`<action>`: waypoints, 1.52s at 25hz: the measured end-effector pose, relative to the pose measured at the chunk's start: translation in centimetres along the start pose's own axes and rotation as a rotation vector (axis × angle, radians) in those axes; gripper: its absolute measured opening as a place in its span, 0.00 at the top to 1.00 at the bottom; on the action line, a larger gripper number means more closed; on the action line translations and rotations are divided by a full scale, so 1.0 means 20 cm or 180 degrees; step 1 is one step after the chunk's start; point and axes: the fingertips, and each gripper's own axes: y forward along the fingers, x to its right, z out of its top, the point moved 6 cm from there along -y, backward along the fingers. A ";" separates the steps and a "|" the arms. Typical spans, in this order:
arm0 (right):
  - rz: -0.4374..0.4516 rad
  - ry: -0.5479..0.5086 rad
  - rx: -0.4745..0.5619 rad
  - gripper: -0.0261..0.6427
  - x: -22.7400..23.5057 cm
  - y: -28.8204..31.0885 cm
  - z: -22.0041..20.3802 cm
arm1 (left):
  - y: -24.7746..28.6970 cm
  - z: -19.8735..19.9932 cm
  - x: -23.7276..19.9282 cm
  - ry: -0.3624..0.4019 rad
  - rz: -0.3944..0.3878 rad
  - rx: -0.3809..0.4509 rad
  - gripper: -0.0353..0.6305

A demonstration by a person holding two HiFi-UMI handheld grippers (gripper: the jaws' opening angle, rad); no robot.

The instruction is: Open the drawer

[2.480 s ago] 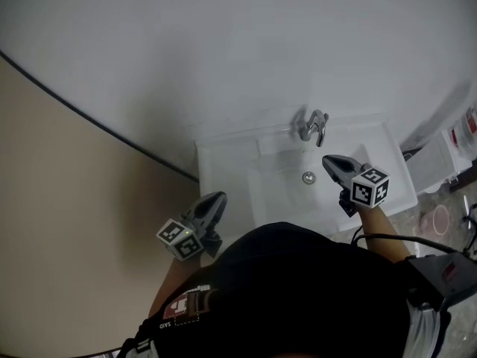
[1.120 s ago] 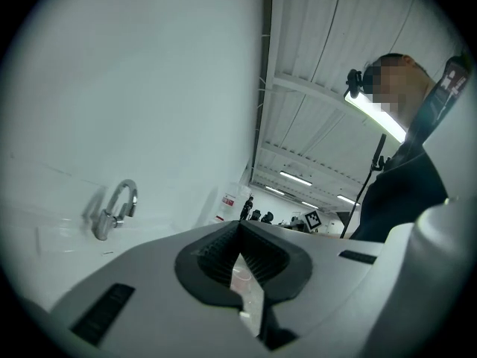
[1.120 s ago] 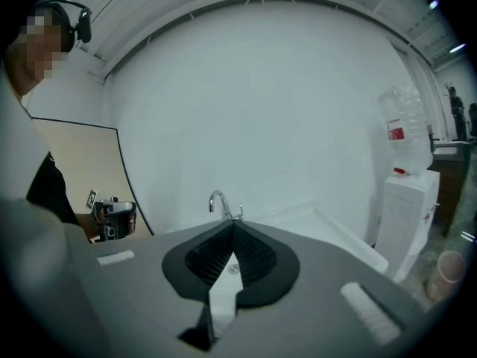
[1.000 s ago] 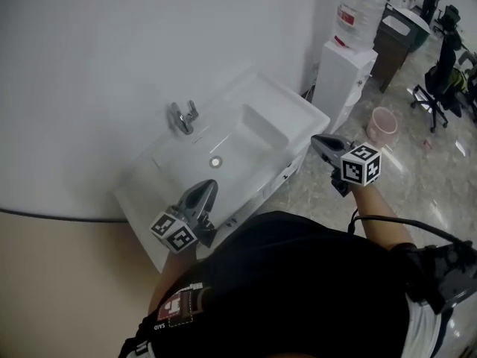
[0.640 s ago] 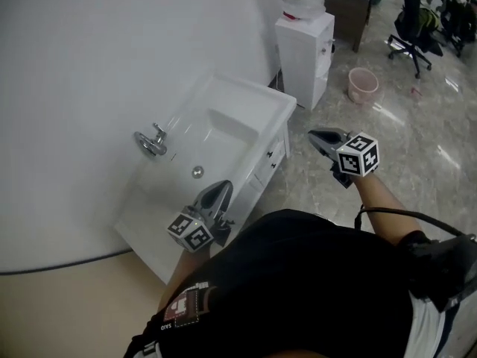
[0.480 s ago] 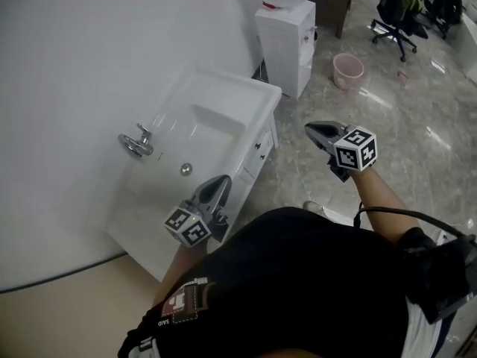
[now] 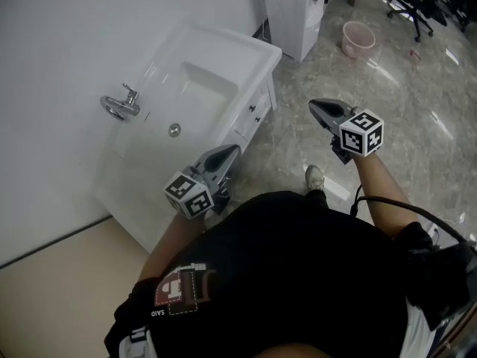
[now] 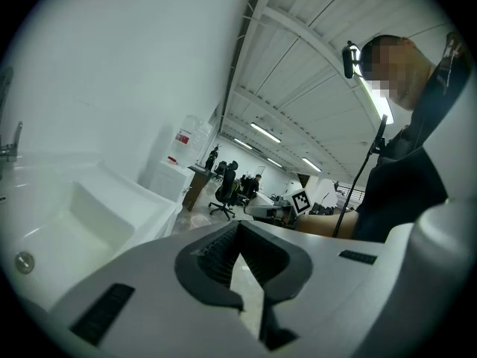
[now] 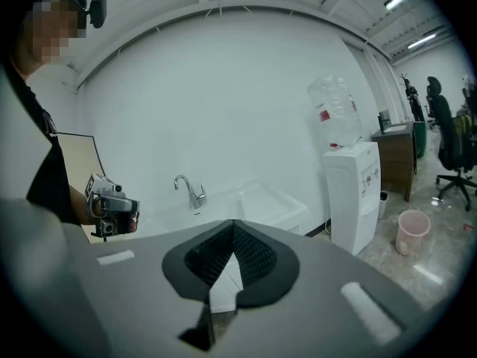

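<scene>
Both claws are pinched shut on nothing. Our left claw [image 7: 232, 149] hangs just off the front edge of the white sink [image 7: 223, 47], and our right claw [image 7: 314, 105] is out over the marbled floor [image 7: 417, 88], well apart from the cabinet [image 7: 270, 88]. The drawer [image 7: 248, 119] (a white front with small dark knobs, under the basin) looks flush with the cabinet, and neither claw touches it. The faucet [image 7: 119, 104] stands on the wall side. A pink bucket [image 7: 358, 39] sits on the floor beyond.
</scene>
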 end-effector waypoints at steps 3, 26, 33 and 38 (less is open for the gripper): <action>0.0084 0.0032 -0.0015 0.96 0.06 0.06 -0.07 | 0.07 -0.09 -0.02 -0.0083 0.0074 -0.0111 0.95; 0.0361 0.0253 -0.0243 0.96 0.35 0.52 -0.74 | 0.50 -0.82 -0.35 -0.0565 0.0160 -0.0488 0.95; 0.0464 0.0336 -0.0269 0.96 0.43 0.69 -1.00 | 0.56 -1.07 -0.53 -0.0662 0.0285 -0.0459 0.95; 0.0553 0.0459 -0.0292 0.95 0.47 0.86 -1.21 | 0.57 -1.24 -0.66 -0.0725 0.0435 -0.0456 0.95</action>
